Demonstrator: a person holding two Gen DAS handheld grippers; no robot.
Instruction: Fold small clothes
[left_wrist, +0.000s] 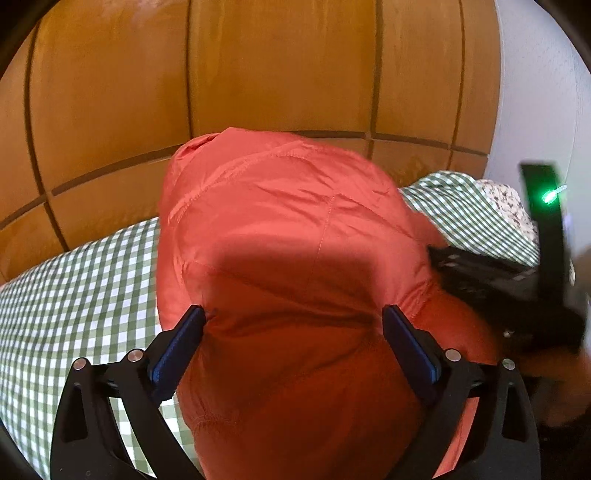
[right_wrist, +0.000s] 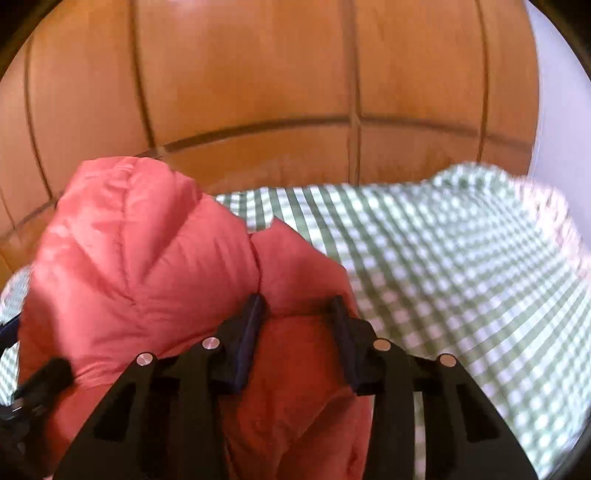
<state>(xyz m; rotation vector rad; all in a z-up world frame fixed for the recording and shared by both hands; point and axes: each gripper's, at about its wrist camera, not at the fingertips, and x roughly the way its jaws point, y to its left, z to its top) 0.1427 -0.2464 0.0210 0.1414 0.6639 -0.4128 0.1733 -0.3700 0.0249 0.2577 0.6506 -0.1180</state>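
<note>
The red padded jacket (left_wrist: 280, 236) lies bunched on the green checked cloth (left_wrist: 74, 295), hood end toward the wooden panelling (left_wrist: 258, 66), apparently gathered for a fold. The left gripper (left_wrist: 293, 321) stands wide open with its jaws straddling the fabric, gripping nothing; the right gripper (right_wrist: 297, 306), partly open, has a ridge of padding between its fingers, though whether it pinches cannot be told. In the left view its black body (left_wrist: 491, 280) sits at the jacket's right edge, presumably steadying that side
</note>
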